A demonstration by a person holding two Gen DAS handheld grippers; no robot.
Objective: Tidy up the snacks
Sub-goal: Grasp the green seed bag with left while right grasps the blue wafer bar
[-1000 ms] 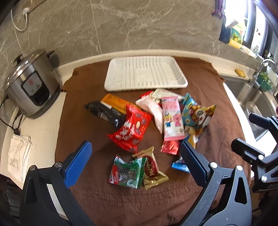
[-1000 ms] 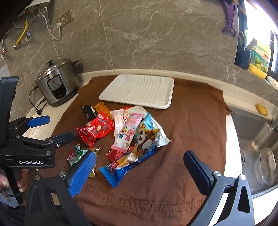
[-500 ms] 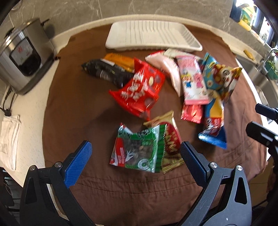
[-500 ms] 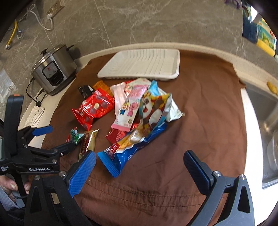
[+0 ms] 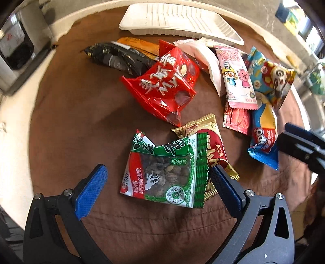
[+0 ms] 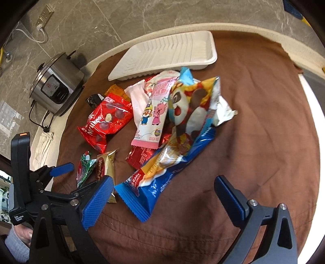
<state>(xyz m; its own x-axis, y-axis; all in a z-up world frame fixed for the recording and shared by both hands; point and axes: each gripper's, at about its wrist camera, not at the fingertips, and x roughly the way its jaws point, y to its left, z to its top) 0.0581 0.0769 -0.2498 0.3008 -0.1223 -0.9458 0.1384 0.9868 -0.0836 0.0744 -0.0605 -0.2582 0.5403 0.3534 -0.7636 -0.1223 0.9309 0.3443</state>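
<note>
Several snack packets lie in a heap on a brown cloth [image 5: 77,113]. A green seed packet [image 5: 166,170] lies nearest, between the wide-spread fingers of my open left gripper [image 5: 158,188], and partly covers a gold and red packet [image 5: 215,146]. Behind them are a red bag [image 5: 166,83], a black packet [image 5: 115,57], a pink cartoon packet [image 5: 237,79] and a blue bag [image 5: 264,138]. My right gripper [image 6: 162,195] is open just above the near end of the blue bag [image 6: 154,186]. An empty white tray [image 6: 168,54] sits behind the heap.
A steel rice cooker [image 6: 54,85] stands on the counter at the left, plugged in, with a folded white towel [image 6: 42,146] beside it. A marble wall [image 6: 142,18] backs the counter. The cloth [image 6: 264,132] is bare to the right of the heap.
Both grippers have moved down and forward toward the heap. The green seed packet now lies between the left fingers, and the blue bag sits close under the right gripper.
</note>
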